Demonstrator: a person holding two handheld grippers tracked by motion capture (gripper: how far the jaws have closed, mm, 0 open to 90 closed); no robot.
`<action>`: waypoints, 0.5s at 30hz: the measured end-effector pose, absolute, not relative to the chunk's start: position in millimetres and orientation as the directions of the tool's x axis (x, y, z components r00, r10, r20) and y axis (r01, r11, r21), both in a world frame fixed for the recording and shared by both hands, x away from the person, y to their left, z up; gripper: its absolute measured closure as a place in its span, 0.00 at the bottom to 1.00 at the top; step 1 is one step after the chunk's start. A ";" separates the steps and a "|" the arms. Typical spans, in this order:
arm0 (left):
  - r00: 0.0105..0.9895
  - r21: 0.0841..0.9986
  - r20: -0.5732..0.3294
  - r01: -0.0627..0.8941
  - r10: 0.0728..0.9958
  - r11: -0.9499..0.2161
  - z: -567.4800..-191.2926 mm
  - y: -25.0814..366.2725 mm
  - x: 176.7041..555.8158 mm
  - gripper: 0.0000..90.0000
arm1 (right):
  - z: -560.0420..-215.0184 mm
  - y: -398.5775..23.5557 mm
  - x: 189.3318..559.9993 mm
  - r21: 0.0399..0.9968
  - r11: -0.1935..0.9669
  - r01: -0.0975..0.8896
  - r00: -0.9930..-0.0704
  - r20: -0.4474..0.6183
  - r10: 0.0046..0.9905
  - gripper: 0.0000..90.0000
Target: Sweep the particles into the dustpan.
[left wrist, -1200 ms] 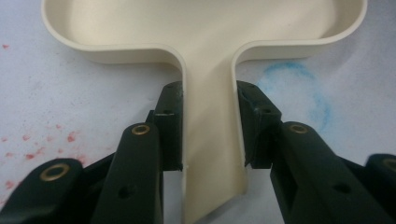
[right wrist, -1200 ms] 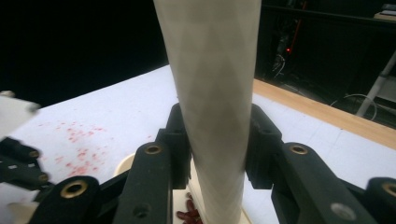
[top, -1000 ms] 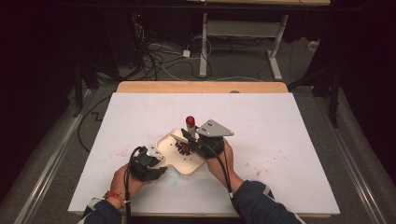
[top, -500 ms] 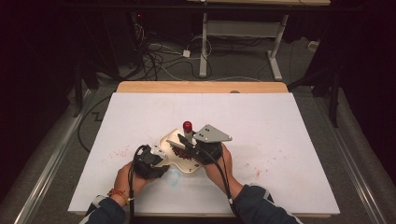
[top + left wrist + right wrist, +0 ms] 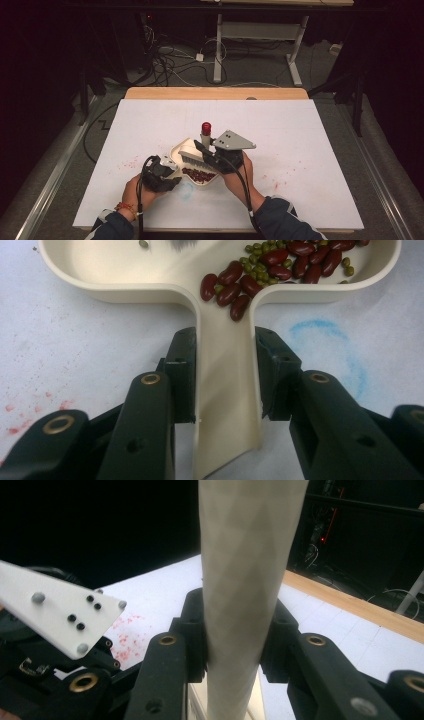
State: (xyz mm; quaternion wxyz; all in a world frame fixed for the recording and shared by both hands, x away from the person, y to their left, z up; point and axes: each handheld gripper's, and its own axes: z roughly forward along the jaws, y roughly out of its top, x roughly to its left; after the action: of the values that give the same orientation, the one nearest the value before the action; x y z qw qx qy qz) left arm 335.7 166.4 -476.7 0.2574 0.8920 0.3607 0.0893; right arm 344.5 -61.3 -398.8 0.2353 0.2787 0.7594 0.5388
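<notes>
1. Compared with one second ago, the cream plastic dustpan point(image 5: 189, 165) is turned a little, and its handle now points more toward the person's left hand. The brush with the red-tipped handle point(image 5: 206, 127) is more upright, and its head is lower in the pan than before.
2. Nearest to the person, the left gripper point(image 5: 224, 372) has its black jaws closed on the flat cream handle of the dustpan point(image 5: 226, 390), one pad on each side edge. The end of the handle is cut off at the bottom of the left gripper view.
3. The right gripper point(image 5: 233, 630) is clamped on the pale round brush handle point(image 5: 250, 570), which rises between the jaws and leaves the picture at the top. In the high view the right gripper point(image 5: 212, 155) is partly under its grey three-cornered plate point(image 5: 233, 141).
4. In the dustpan lie dark red kidney beans point(image 5: 240, 285), smooth and shiny, mixed with small green mung beans point(image 5: 257, 260). Some of them spill into the neck of the handle.
5. The brush bristles point(image 5: 191, 156) are whitish; at the top of the left gripper view they are blurred and hard to make out.
6. The white paper-covered table point(image 5: 310, 135) has faint red specks point(image 5: 131, 162) and a blue smear point(image 5: 340, 345).
7. At the far side a wooden edge point(image 5: 215, 93) shows, and beyond it is dark floor with cables point(image 5: 170, 65).
</notes>
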 end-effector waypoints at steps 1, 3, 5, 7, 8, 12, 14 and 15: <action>0.724 0.525 -0.027 0.597 0.689 -0.607 -476.8 166.5 335.4 0.70 | -397.0 -63.7 345.7 0.952 0.256 0.166 -0.737 -0.053 0.674 0.78; 0.727 0.529 -0.027 0.593 0.686 -0.607 -477.7 167.6 335.7 0.70 | -391.6 -68.9 346.9 0.957 0.239 0.165 -0.728 -0.045 0.684 0.78; 0.731 0.536 -0.032 0.588 0.682 -0.606 -478.6 169.4 336.6 0.70 | -383.4 -78.7 350.2 0.966 0.206 0.155 -0.716 -0.034 0.697 0.78; 0.733 0.543 -0.040 0.587 0.679 -0.601 -479.4 171.3 336.8 0.70 | -379.1 -84.4 351.6 0.970 0.192 0.151 -0.707 -0.030 0.706 0.78; 0.732 0.544 -0.045 0.589 0.680 -0.598 -479.7 172.0 336.7 0.70 | -377.3 -87.1 352.4 0.971 0.194 0.142 -0.702 -0.039 0.711 0.78; 0.732 0.538 -0.039 0.589 0.680 -0.603 -478.8 173.5 335.4 0.70 | -373.1 -98.8 355.5 0.973 0.189 0.129 -0.681 -0.052 0.731 0.78; 0.731 0.536 -0.043 0.592 0.681 -0.601 -478.9 174.8 334.7 0.70 | -372.8 -101.2 356.1 0.973 0.190 0.131 -0.672 -0.053 0.738 0.78; 0.730 0.535 -0.044 0.594 0.682 -0.601 -478.7 175.3 334.4 0.70 | -373.3 -103.7 358.0 0.973 0.193 0.126 -0.665 -0.061 0.744 0.78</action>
State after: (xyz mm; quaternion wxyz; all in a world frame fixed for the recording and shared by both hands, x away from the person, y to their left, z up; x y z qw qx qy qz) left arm 334.4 175.3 -478.7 0.2672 0.8908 0.3582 0.0826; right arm 358.0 -103.7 -373.3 0.2764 0.3016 0.7212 0.5591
